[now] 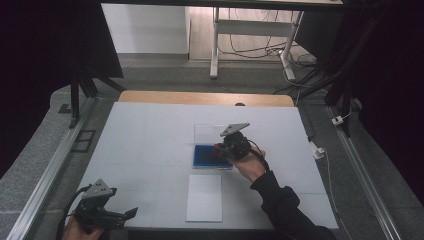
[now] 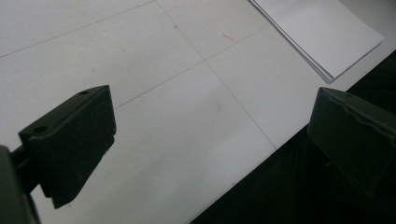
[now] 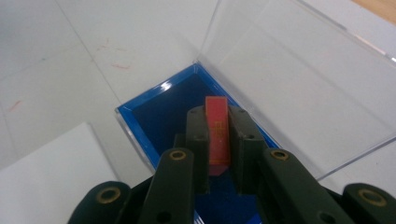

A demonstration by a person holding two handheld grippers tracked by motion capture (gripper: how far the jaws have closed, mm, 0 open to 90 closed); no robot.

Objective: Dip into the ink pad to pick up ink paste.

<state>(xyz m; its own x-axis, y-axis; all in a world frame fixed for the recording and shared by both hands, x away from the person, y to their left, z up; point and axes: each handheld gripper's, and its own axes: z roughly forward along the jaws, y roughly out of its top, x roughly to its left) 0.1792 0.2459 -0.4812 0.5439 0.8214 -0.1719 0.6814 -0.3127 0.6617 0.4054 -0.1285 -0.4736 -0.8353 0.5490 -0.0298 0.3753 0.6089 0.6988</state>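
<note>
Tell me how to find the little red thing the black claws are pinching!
Start at the white table and find the open box with a blue tray and a clear lid near its middle. Over the tray, the right gripper pinches a thin red block. It's the only red object, with faint gold markings.

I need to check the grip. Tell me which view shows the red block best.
The right gripper view: the red block sits clamped between the right gripper jaws above the blue tray. In the high view it is a small red speck by that gripper.
</note>
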